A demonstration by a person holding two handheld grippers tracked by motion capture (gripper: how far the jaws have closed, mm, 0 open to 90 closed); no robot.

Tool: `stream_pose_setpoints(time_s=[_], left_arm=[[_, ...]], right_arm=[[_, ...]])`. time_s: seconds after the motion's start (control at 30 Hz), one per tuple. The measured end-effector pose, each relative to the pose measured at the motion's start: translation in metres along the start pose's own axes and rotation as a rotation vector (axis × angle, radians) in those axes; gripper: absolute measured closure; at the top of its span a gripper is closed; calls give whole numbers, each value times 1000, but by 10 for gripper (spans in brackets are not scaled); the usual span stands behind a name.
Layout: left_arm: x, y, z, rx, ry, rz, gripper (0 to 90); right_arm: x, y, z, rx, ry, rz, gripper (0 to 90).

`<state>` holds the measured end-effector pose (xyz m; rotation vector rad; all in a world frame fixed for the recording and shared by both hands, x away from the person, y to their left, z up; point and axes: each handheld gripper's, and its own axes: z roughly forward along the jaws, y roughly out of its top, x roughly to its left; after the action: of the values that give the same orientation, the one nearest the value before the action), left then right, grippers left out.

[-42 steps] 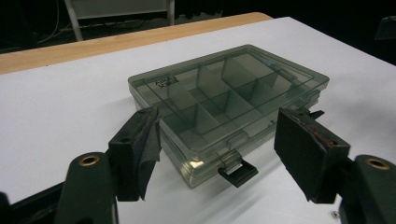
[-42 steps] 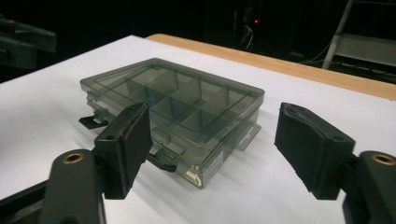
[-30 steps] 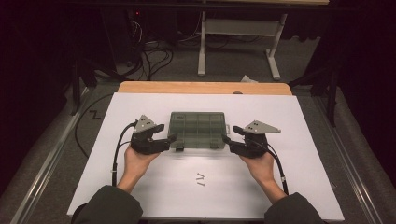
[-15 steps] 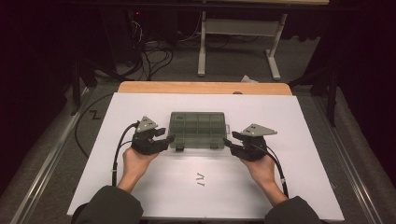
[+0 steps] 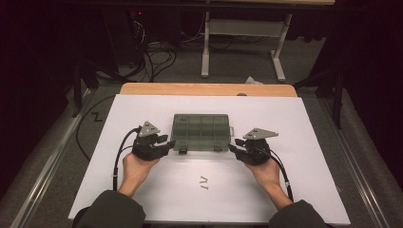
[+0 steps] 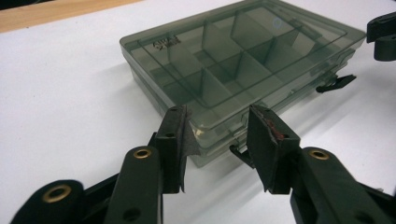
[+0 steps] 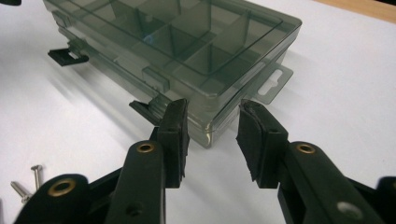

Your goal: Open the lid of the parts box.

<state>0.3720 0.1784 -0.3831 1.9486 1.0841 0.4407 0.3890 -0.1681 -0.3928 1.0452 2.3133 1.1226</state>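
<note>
A smoky grey compartment box lies flat on the white table top with its lid down. Its black front latches stick out, flipped open. My left gripper straddles the box's front left corner. My right gripper straddles the front right corner. Both pairs of jaws have just been closing, and each has a corner of the box between its pads. A thin gap still shows at the right gripper's pads. No firm press shows at the left gripper.
Two small screws lie on the table in front of the box. A wooden strip edges the far side of the table. Cables trail from both grippers over the near edge. Dark floor and desk legs lie beyond.
Both grippers' jaws have narrowed around the box's front corners. The hands and the box stayed where they were.
</note>
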Motion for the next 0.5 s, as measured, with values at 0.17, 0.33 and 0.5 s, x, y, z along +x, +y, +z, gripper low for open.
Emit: stream_pose_setpoints(time_s=[0.17, 0.33, 0.5], left_arm=[[0, -5, 1, 30, 13, -3, 620], [0, -7, 6, 66, 11, -4, 649], [0, -8, 9, 88, 13, -9, 685]], right_arm=[[0, -2, 2, 31, -1, -4, 694], [-1, -3, 6, 47, 1, -7, 726], [-1, -3, 8, 56, 5, -5, 751]])
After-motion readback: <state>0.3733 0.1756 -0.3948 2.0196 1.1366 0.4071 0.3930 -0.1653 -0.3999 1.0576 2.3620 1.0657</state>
